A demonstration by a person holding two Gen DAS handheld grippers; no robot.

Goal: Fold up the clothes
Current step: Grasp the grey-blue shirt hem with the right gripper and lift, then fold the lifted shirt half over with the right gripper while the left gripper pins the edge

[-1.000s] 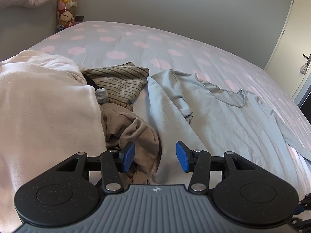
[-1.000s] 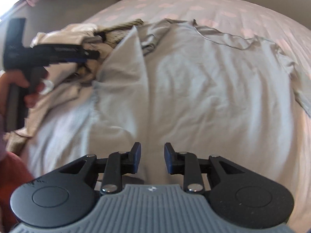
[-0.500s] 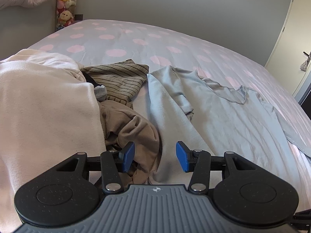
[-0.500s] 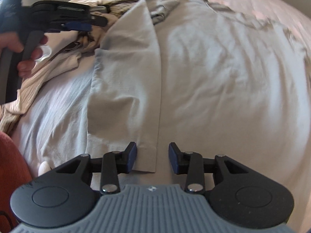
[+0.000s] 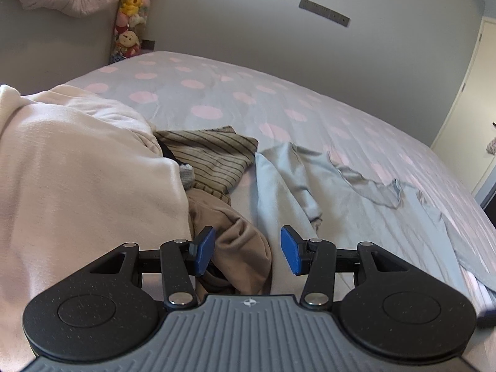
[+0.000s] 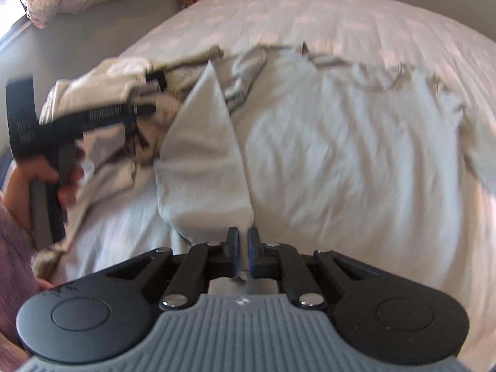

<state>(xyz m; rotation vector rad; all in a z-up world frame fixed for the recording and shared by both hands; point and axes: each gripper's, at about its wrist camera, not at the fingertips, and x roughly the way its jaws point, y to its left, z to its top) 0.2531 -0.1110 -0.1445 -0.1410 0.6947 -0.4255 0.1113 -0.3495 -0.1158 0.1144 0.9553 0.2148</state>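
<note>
Bed (image 5: 235, 99) w/ grey cover, pink dots, takes up most of both views. On it: pale blue-grey long-sleeve top (image 5: 356, 204) spread flat, one side folded over; beside it a heap, w/ cream blanket (image 5: 83, 167), striped tan garment (image 5: 210, 158), brown garment (image 5: 241, 248). The top's near edge is blurred in right wrist view.

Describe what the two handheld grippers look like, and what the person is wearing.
Both tools share a ribbed grey body, two round black discs, black linkage arms and silver pivots. The left tool has blue finger pads; the right tool has darker ones. The left tool's black pistol-like handle shows. A dusky pink knitted sleeve is visible.
</note>
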